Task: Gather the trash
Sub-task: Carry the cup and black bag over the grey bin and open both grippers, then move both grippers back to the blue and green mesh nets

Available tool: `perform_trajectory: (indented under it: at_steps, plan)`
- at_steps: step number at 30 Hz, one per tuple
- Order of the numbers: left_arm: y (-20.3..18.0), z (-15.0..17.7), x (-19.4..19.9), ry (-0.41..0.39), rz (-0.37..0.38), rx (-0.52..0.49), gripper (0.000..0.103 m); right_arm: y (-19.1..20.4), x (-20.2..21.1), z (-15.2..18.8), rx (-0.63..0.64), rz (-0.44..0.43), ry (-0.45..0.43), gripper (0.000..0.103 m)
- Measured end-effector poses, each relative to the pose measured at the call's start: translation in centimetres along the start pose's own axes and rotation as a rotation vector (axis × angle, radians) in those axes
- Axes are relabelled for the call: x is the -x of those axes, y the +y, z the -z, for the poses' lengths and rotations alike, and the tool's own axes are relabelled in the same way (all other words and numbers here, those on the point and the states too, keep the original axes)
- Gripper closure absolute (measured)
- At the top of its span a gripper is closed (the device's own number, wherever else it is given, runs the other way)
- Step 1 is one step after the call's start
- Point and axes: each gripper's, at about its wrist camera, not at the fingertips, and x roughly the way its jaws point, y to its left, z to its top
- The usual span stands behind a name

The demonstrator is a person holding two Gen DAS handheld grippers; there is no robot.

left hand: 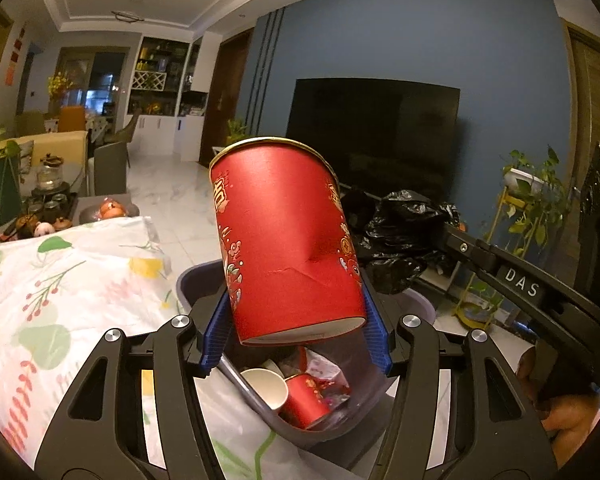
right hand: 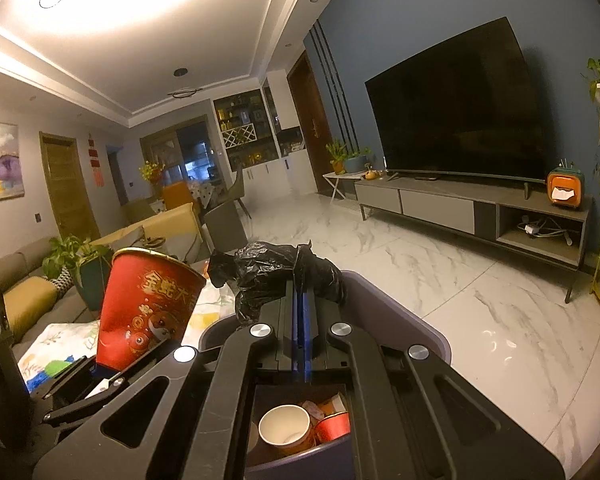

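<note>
We hold the left gripper (left hand: pixel 296 320) pitched forward and tilted, its blue-padded jaws clamped on the lower part of a red paper cup (left hand: pixel 284 236), which leans to the left with its gold rim up and a crease showing in its wall. The cup hangs right over the open mouth of the purple bin (left hand: pixel 188 280), beside the table (left hand: pixel 60 280) with its floral cloth. Down in the bin lie a white-lined cup (left hand: pixel 265 388) and a smaller red cup (left hand: pixel 306 404) among wrappers. Our right gripper (right hand: pixel 302 308) reaches in from the other side, jaws pressed together on a bunched fold of the black trash bag (right hand: pixel 272 272) at the bin's far rim. In the left wrist view a hand (left hand: pixel 556 412) shows gripping the right gripper's handle at the lower right.
</note>
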Motion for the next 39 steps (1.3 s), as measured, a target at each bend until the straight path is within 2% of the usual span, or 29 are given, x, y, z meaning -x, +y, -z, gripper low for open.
perform_trajectory:
  at_steps: [1,2,3,4,5,6,10,14,22,28,34,39]
  plan:
    - [0.1,0.1,-0.3,0.006,0.004,0.001,0.047,0.1,0.0,-0.1,-0.002,-0.001,-0.002,0.1]
    - [0.2,0.2,-0.7,0.018,0.017,0.002,0.045,0.3,0.0,0.1,-0.005,-0.002,-0.006,0.091]
    - [0.2,0.3,-1.0,0.027,0.021,0.004,0.037,0.2,0.0,0.1,-0.011,0.002,-0.007,0.075]
    - [0.4,0.5,-1.2,0.028,0.012,0.006,0.032,0.1,0.0,0.0,-0.017,0.003,-0.012,0.069]
    - [0.5,0.6,-1.3,0.028,0.006,0.009,0.023,0.1,0.1,0.0,-0.022,0.009,-0.019,0.062]
    - [0.7,0.7,-1.4,0.029,0.003,0.017,0.019,-0.1,0.1,0.0,-0.026,0.014,-0.021,0.06]
    - [2.7,0.9,-0.7,0.03,-0.037,0.086,0.015,0.0,0.3,-0.1,-0.023,0.024,-0.023,0.054]
    - [4.6,1.4,1.1,0.001,-0.114,0.13,0.012,0.8,0.8,-0.2,-0.001,0.03,-0.033,0.046]
    - [6.8,1.6,6.1,-0.058,-0.311,0.118,0.011,3.6,1.9,0.5,0.035,0.023,-0.047,0.037]
    - [9.0,2.4,9.9,-0.07,-0.39,0.142,0.011,6.1,2.6,0.7,0.07,-0.007,-0.058,0.033]
    - [12.2,3.5,14.5,-0.092,-0.484,0.171,0.011,10.2,2.8,1.9,0.121,-0.087,-0.038,0.033]
    - [16.0,4.6,19.3,-0.11,-0.609,0.19,0.011,15.0,1.8,3.6,0.172,-0.178,0.012,0.033]
